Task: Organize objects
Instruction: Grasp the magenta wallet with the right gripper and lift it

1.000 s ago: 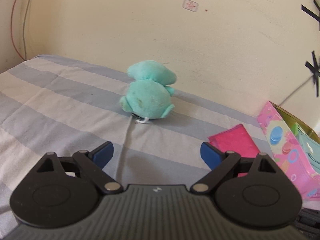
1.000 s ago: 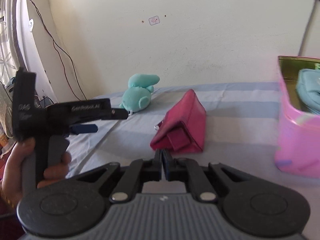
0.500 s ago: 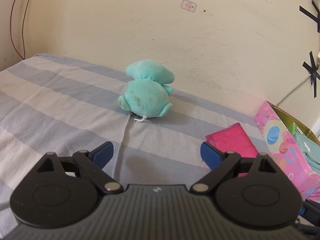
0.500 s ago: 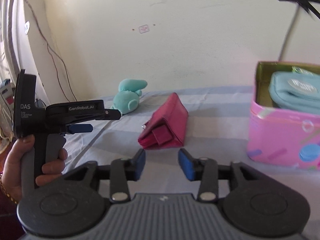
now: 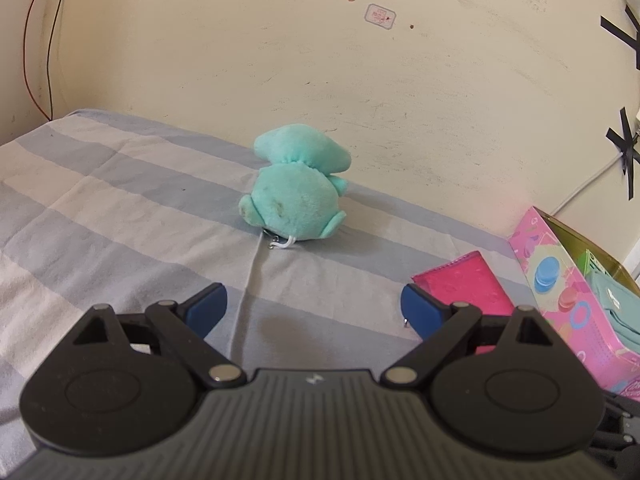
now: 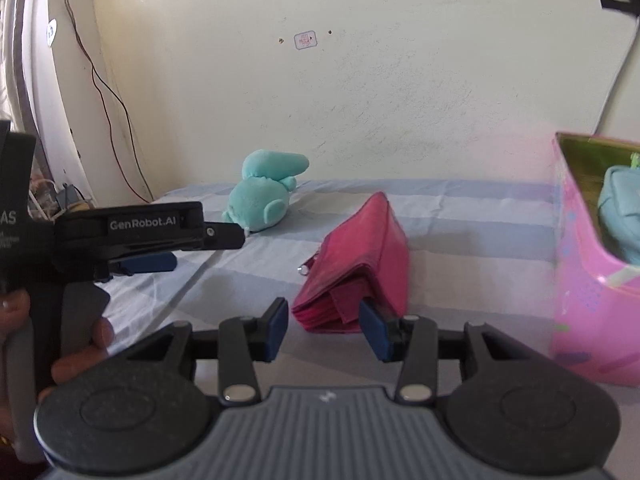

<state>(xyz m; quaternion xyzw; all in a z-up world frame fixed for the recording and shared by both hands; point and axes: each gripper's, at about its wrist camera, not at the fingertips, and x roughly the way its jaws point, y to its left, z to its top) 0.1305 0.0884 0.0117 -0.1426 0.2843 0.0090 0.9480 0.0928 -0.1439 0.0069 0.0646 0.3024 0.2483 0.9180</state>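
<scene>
Right wrist: right tongs [image 6: 323,327] half-open, empty, near pink wallet [image 6: 360,276]; shows left tongs [image 5: 314,307] wide-open, empty.

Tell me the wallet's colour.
Pink-magenta; the wallet shows best in the right wrist view.

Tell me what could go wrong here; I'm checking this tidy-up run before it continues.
1. The right tool is open just short of the wallet; its splayed flaps may slip from a pinch.
2. The box already holds a pouch, so room may be tight.
3. The plush has a loose cord that could snag.
</scene>
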